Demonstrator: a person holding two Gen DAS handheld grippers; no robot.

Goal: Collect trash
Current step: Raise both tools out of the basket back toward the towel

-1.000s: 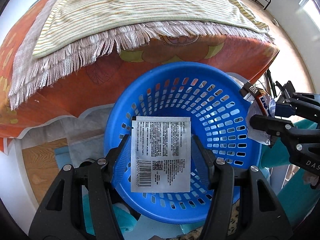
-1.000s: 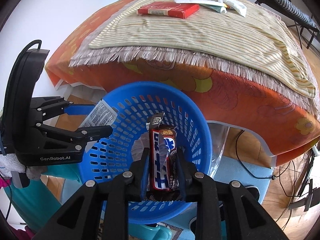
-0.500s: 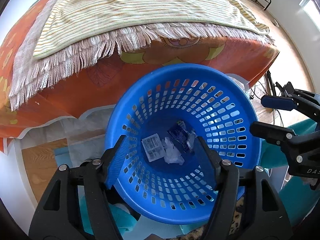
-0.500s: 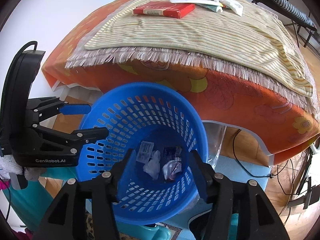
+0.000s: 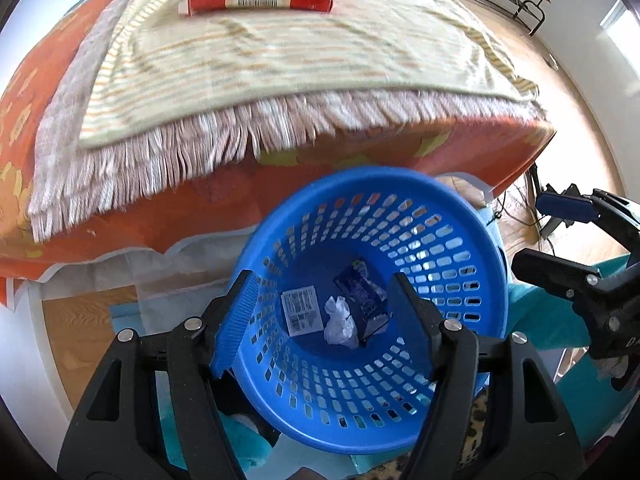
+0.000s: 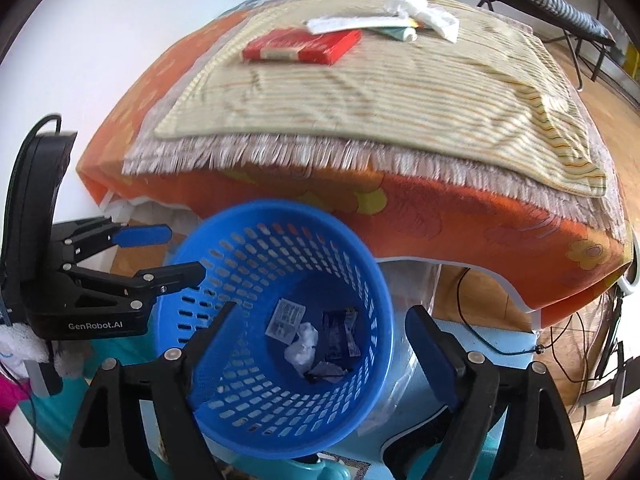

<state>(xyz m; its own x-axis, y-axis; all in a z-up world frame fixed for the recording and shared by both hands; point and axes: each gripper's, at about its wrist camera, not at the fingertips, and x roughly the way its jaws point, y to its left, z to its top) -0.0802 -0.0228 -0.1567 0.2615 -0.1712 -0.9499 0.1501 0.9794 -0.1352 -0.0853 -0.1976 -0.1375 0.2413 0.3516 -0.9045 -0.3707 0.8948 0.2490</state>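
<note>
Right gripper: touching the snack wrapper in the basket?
Apart. In the right wrist view the right gripper has opening, empty jaws above the blue basket; the snack wrapper lies on its bottom.

So the surface here is a table draped in an orange flowered cloth [image 6: 460, 220], with a striped cream mat [image 6: 360, 96] with a fringed edge laid over the top. Sitting on the mat: a flat red box [image 6: 304, 46], and just behind it some white papers [image 6: 352, 23] plus a crumpled white tissue [image 6: 424, 10]. The far end looks like blue patterned fabric, too blurry to say more.
</note>
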